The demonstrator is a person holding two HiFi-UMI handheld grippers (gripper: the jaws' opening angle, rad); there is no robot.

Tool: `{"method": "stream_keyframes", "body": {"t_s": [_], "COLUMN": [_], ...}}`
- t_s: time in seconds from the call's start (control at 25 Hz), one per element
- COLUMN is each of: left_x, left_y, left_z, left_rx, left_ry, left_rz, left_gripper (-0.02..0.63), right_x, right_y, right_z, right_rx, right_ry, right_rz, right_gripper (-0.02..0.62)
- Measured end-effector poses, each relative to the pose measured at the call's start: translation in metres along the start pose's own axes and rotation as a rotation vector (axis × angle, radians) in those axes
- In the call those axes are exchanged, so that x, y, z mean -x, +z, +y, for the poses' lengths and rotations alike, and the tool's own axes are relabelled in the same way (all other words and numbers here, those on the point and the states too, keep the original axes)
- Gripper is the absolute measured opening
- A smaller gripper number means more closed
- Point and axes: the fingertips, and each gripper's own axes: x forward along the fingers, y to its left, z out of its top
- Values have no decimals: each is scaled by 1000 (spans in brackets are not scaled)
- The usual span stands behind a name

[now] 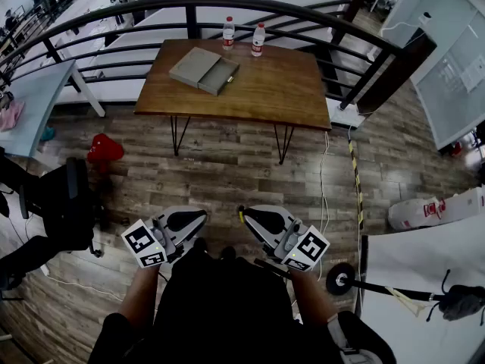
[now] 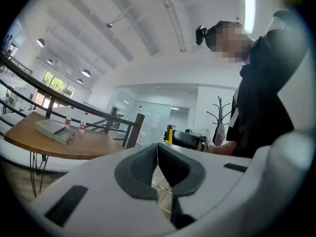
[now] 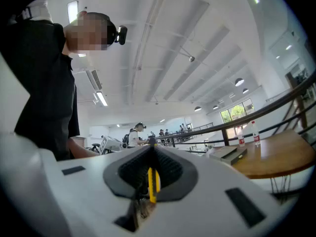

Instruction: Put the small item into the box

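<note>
A grey box [image 1: 201, 70] with its drawer slid out lies on the far wooden table [image 1: 273, 89]. It also shows in the left gripper view as the box [image 2: 55, 130] and in the right gripper view as the box [image 3: 228, 154]. My right gripper [image 1: 244, 215] is held low in front of the person's body, shut on a thin yellow item [image 3: 151, 181]. A bit of the yellow item [image 1: 241, 217] shows at its tip. My left gripper [image 1: 200, 218] is beside it, and the left gripper [image 2: 157, 151] has its jaws shut with nothing between them. Both are far from the table.
Two water bottles [image 1: 228, 32] [image 1: 258, 39] stand at the table's back edge, before a curved black railing [image 1: 227, 4]. On the wooden floor are a red object [image 1: 104, 149], a black chair [image 1: 64, 203] at left and a cable [image 1: 324, 173]. A white table [image 1: 424, 264] is at right.
</note>
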Motion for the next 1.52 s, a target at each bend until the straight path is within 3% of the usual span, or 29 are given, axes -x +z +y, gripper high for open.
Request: {"method": "stream_keyframes", "body": {"t_s": [0.72,1.52], "left_x": [-5,-13], "left_y": [-10,-14], "left_z": [-13,-14], "left_rx": [31,28], "left_ry": [-17,-24], "left_rz": [9,65], "left_gripper": [17,17], "right_x": [15,21], "right_y": [-10,-12], "right_z": [-17,-23], "right_rx": [-32,-72], "right_ry": [-74,-57], "right_rz": [19,6], "right_gripper": [38,38]}}
